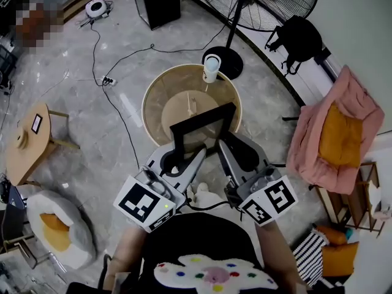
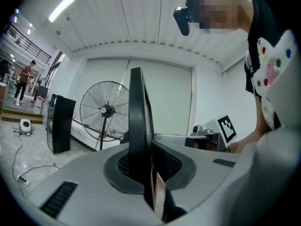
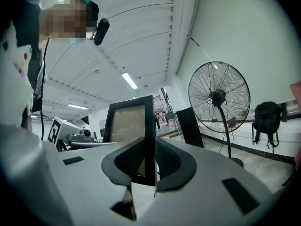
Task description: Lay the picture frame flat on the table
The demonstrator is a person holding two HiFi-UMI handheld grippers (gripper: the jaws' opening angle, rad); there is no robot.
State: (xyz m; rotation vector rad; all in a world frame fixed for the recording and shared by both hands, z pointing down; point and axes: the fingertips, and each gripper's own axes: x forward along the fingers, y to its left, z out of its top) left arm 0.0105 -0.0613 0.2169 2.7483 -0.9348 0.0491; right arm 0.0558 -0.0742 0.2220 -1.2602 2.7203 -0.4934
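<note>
Black frame: a black rectangular picture frame (image 1: pixel 199 132) with a pale pane stood upright over the round light-wood counter (image 1: pixel 150 97), on the side nearer the person, not laid flat.
Contact with counter: whether its lower edge touched the top could not be told.
Left claw (image 1: pixel 184 154): pressed nearly together, pinching the frame's left upright rail; in the left gripper view the frame (image 2: pixel 137 126) rose edge-on out of the claw (image 2: pixel 143 166).
Right claw (image 1: pixel 223 147): partly closed around the right rail low down; in the right gripper view that rail (image 3: pixel 149 140) filled the gap of the claw (image 3: pixel 148 166), pads against it, the pane turned toward the left pad.
Frame between claws: it spanned from one to the other, both level and pointing away from the person.
White cylinder (image 1: pixel 211 67): upright at the counter's far rim, well apart from the frame.
</note>
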